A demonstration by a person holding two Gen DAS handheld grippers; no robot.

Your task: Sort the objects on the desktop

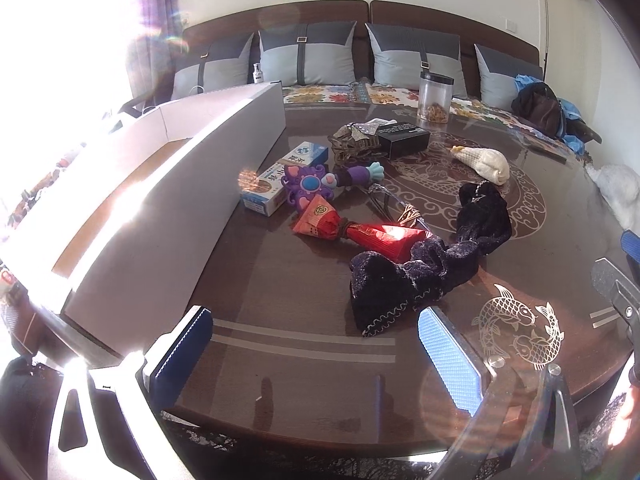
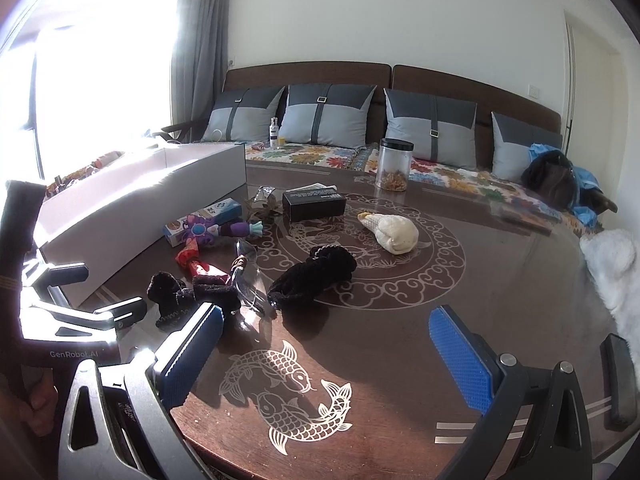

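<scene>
Indoors: dark glossy round worktop (image 2: 400,320) with fish inlay, before cushioned wooden sofa (image 2: 320,80); left tool (image 1: 316,356) and right tool (image 2: 326,352) hovering low, spread wide, empty.

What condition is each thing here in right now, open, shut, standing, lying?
Left gripper: open, empty.
Right gripper: open, empty.
White box: open-topped.
Clear jar: upright, lid on.
Black box: shut, lying flat.
Red packet: lying, tied at the middle.
Black sock: crumpled.
</scene>
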